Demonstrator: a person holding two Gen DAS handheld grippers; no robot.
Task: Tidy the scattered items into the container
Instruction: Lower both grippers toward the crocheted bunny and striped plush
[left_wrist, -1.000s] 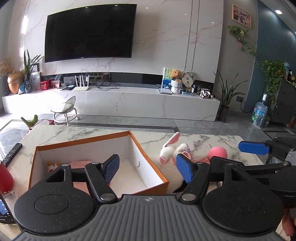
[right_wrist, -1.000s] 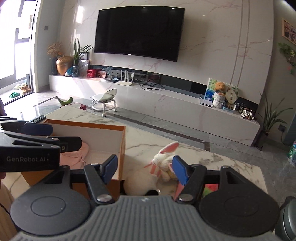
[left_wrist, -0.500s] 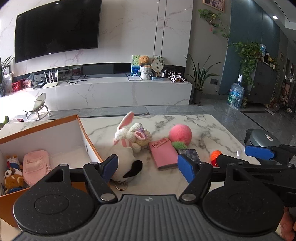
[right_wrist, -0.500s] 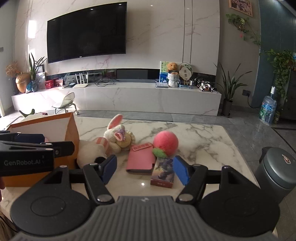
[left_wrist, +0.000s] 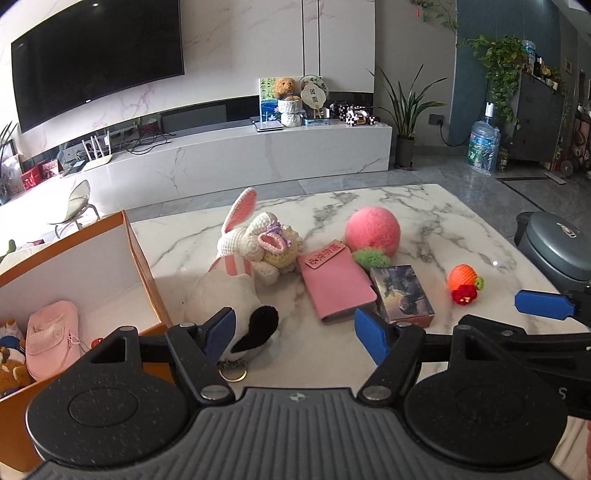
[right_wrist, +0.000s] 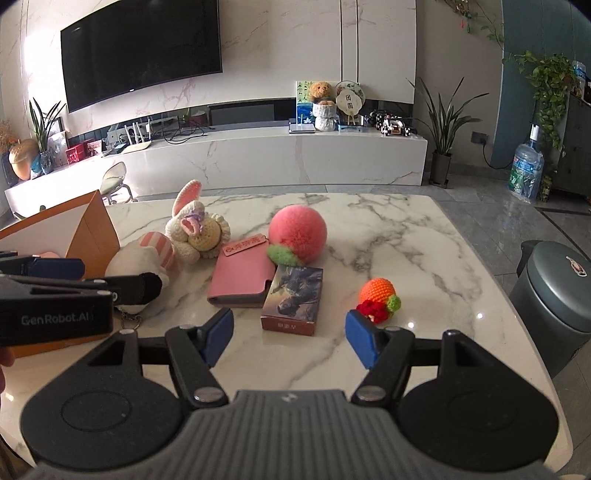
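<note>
Left tool and right tool wide open, empty — bare marble table right of card box

Bright daylight, sharp fisheye views.
Glare whitens the wall at left; straight lines bow near the edges.

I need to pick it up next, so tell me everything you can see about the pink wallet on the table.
The pink wallet is a flat, rectangular case with a smooth, leather-like look and a lighter pink tag with red lettering at its far end. It lies flat and closed on the marble table, beside the crochet bunny, with the printed card box along its right edge and the pink plush peach just beyond. No hand-held gripper touches it.
</note>
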